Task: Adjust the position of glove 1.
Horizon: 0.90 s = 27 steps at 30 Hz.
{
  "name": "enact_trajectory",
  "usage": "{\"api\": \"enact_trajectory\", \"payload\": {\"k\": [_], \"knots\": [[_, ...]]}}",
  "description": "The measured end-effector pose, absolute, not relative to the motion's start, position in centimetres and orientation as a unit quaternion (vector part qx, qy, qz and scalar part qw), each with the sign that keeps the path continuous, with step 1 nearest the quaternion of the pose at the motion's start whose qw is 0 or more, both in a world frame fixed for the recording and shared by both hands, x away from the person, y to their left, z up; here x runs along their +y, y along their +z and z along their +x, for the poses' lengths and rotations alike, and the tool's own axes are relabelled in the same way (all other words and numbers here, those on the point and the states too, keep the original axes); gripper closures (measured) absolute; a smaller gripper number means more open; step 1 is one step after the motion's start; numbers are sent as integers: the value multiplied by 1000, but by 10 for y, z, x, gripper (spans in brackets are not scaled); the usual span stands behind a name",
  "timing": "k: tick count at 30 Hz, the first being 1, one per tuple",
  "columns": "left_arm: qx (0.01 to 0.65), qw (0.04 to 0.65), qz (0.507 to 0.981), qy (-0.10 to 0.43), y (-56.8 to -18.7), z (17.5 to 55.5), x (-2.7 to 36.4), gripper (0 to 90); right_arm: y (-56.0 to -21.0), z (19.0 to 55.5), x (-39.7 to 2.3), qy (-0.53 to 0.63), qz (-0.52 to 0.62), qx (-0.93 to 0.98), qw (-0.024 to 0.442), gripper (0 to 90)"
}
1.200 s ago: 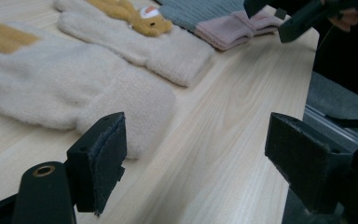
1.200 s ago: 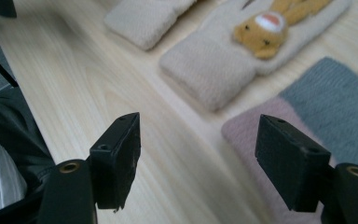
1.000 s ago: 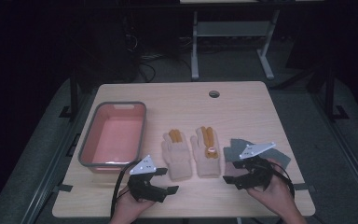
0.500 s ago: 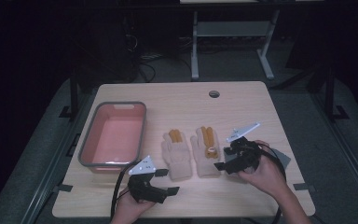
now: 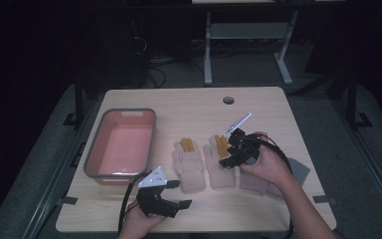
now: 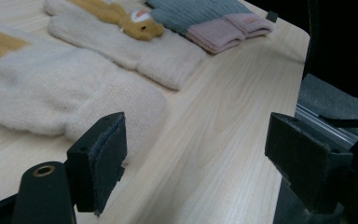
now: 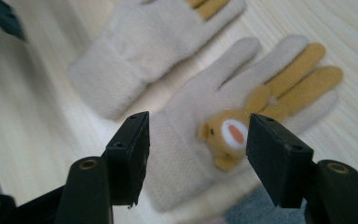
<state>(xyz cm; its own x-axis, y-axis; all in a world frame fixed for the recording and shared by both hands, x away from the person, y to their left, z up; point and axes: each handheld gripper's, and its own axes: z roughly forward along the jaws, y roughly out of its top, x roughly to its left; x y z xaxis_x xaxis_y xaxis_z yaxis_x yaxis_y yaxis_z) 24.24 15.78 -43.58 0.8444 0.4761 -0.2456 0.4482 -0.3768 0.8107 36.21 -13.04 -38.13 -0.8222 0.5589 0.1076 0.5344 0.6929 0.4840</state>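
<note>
Two cream gloves with orange fingers lie side by side mid-table, the left glove point(image 5: 190, 167) and the right glove point(image 5: 218, 172). The right glove point(image 7: 182, 140) carries a small bear face point(image 7: 230, 135). My right gripper point(image 5: 227, 155) hovers just over this glove, pointing down at it. Its jaws point(image 7: 198, 126) have just been closing a little but stand open, straddling the bear face without touching it. My left gripper point(image 5: 183, 193) rests open near the front edge, just short of the left glove's cuff point(image 6: 116, 102), nothing between its jaws point(image 6: 196, 126).
A pink tub point(image 5: 122, 144) with a grey rim stands at the left. A grey pair of gloves with pink cuffs point(image 5: 298, 172) lies at the right, partly under my right hand. A cable hole point(image 5: 228, 100) sits near the far edge.
My right gripper has moved from the front right of the table leftwards and away from me, ending over the right cream glove. The left gripper has stayed put.
</note>
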Motion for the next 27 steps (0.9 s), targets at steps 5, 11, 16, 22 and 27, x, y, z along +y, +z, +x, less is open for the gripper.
{"api": "enact_trajectory", "payload": {"k": [5, 11, 16, 22, 27], "knots": [[282, 487, 826, 15, -435, 244, 161, 208, -399, 374, -120, 222, 298, 928, 24, 422], [279, 487, 828, 17, -434, 243, 161, 209, -415, 385, -118, 199, 311, 929, -3, 425], [277, 484, 830, 17, -433, 243, 162, 209, -424, 388, -113, 173, 312, 934, 8, 467], [282, 491, 824, 14, -433, 244, 163, 210, -430, 386, -109, 152, 313, 937, 24, 521], [282, 491, 824, 16, -433, 244, 164, 209, -434, 389, -107, 139, 318, 938, 25, 544]]}}
